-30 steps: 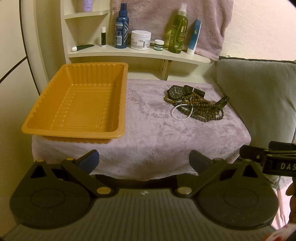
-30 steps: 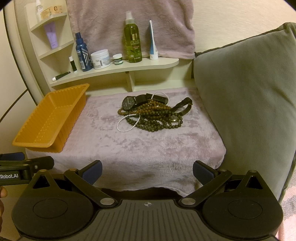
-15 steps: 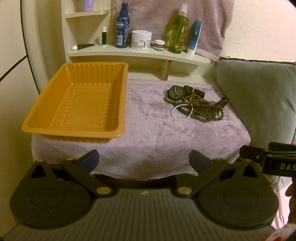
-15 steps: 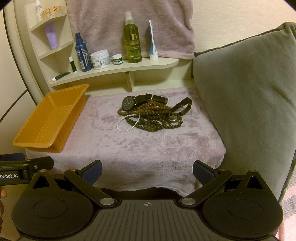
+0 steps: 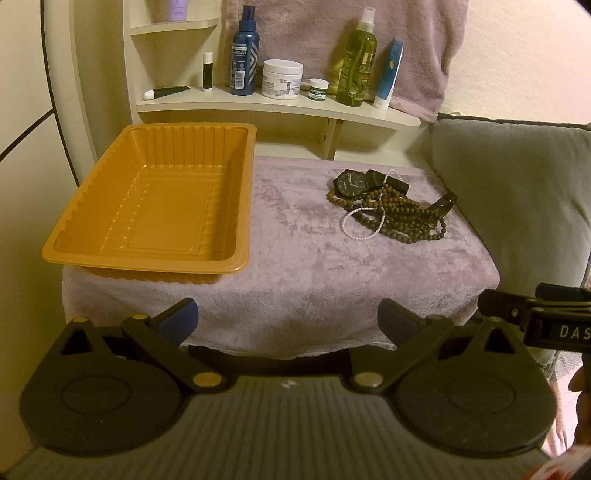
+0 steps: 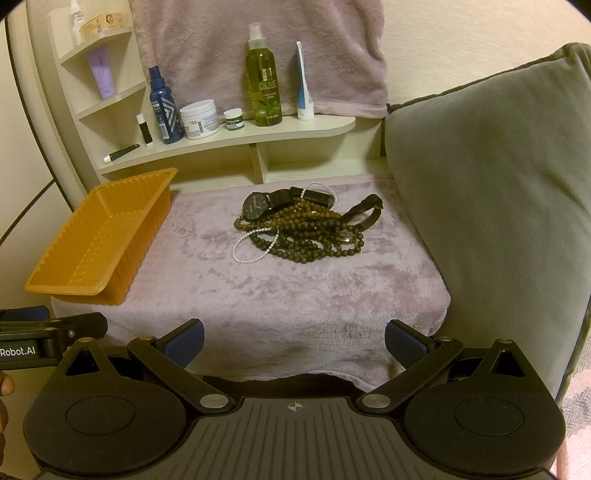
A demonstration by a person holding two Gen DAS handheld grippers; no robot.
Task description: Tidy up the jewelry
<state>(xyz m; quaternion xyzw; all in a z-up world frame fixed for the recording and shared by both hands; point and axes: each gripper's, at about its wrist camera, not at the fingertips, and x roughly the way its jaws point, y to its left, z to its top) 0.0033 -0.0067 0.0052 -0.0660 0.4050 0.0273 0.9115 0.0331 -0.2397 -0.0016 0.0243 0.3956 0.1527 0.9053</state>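
On the mauve plush-covered table (image 6: 303, 295): nothing sorted yet, tangled heap of brown bead strands, white pearl loop and black watch (image 6: 301, 227) untouched, ribbed orange plastic tray (image 5: 155, 206) empty, left hand-held gripper (image 5: 288, 321) and right hand-held gripper (image 6: 294, 341) both spread wide, holding nothing.

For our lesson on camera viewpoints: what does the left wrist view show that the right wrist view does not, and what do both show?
Only the left wrist view shows the whole floor of the orange tray, bare. Only the right wrist view shows the top shelf with a small box and the purple tube in full. Both show the watch, the bead necklaces, the white bead strand, and an open hand-held gripper in front.
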